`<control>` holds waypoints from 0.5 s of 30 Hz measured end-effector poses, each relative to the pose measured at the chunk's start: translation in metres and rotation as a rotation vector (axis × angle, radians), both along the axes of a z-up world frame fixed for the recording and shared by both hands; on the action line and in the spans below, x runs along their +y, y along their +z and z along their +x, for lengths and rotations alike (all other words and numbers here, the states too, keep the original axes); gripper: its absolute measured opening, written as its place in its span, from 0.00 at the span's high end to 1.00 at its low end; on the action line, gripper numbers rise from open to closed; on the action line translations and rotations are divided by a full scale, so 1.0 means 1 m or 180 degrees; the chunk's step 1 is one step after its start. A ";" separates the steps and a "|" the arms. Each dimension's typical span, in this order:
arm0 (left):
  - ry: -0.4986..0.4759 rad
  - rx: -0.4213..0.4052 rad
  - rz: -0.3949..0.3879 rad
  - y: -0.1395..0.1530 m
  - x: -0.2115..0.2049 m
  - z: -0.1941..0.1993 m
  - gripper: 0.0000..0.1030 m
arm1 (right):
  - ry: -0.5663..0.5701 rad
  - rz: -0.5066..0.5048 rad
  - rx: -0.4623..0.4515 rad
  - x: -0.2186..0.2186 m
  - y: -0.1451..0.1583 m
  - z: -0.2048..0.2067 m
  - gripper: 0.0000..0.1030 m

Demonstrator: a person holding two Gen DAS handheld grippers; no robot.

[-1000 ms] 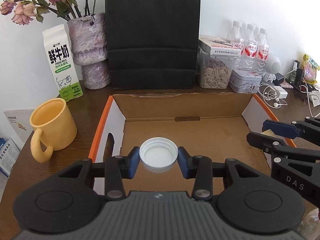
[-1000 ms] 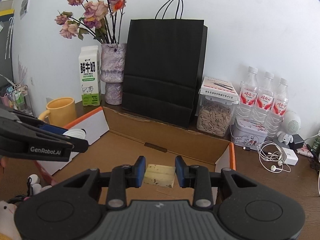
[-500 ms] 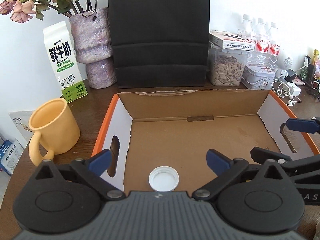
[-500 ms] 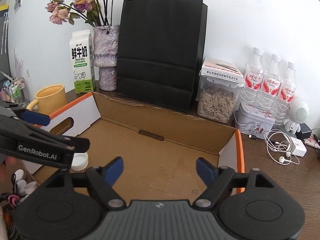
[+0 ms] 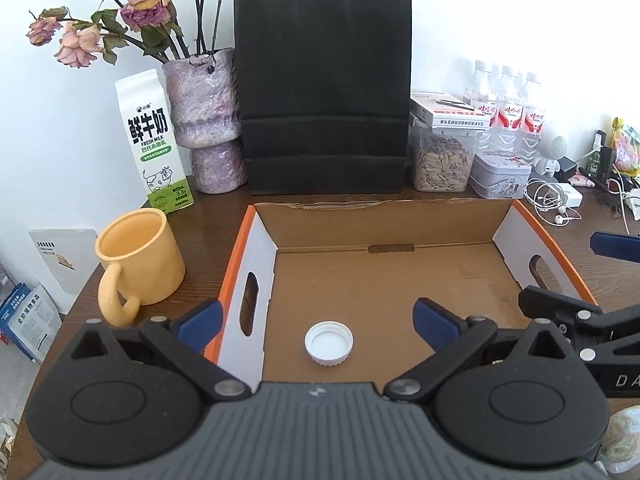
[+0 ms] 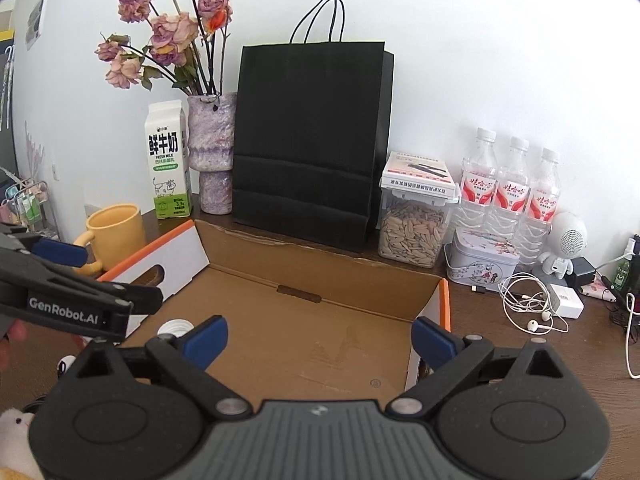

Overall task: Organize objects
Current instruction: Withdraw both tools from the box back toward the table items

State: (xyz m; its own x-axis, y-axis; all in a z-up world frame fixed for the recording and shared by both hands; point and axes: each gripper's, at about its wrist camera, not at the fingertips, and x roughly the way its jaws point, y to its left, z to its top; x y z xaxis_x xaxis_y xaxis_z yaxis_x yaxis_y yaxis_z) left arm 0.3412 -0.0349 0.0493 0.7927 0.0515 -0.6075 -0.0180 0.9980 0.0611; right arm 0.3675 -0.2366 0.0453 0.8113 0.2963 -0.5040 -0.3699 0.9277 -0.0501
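Observation:
A white bottle cap (image 5: 329, 343) lies on the floor of the open cardboard box (image 5: 384, 240), near its front left corner. My left gripper (image 5: 318, 322) is open and empty, raised above the cap. The cap also shows in the right wrist view (image 6: 175, 326), partly behind a finger. My right gripper (image 6: 318, 338) is open and empty above the box's (image 6: 304, 276) front right part. The yellow block it held is hidden from both views.
Around the box stand a yellow mug (image 5: 138, 258), a milk carton (image 5: 154, 142), a vase of dried flowers (image 5: 206, 120), a black paper bag (image 5: 324, 92), a seed container (image 5: 444, 158), a tin (image 5: 502, 174), water bottles (image 6: 510, 190) and earphones (image 6: 528, 306).
Both grippers opened and let go: the left dropped the white cap into the box, the right released the yellow block. Both then rose and pulled back.

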 end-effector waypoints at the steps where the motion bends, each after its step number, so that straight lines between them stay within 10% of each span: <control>1: 0.0004 -0.0017 0.0013 0.003 0.000 -0.006 0.00 | -0.0004 0.0015 -0.0018 -0.001 0.003 -0.006 0.04; 15: 0.0051 -0.0131 -0.0030 0.023 0.000 -0.096 0.00 | 0.0035 0.0060 -0.0157 -0.018 0.025 -0.094 0.00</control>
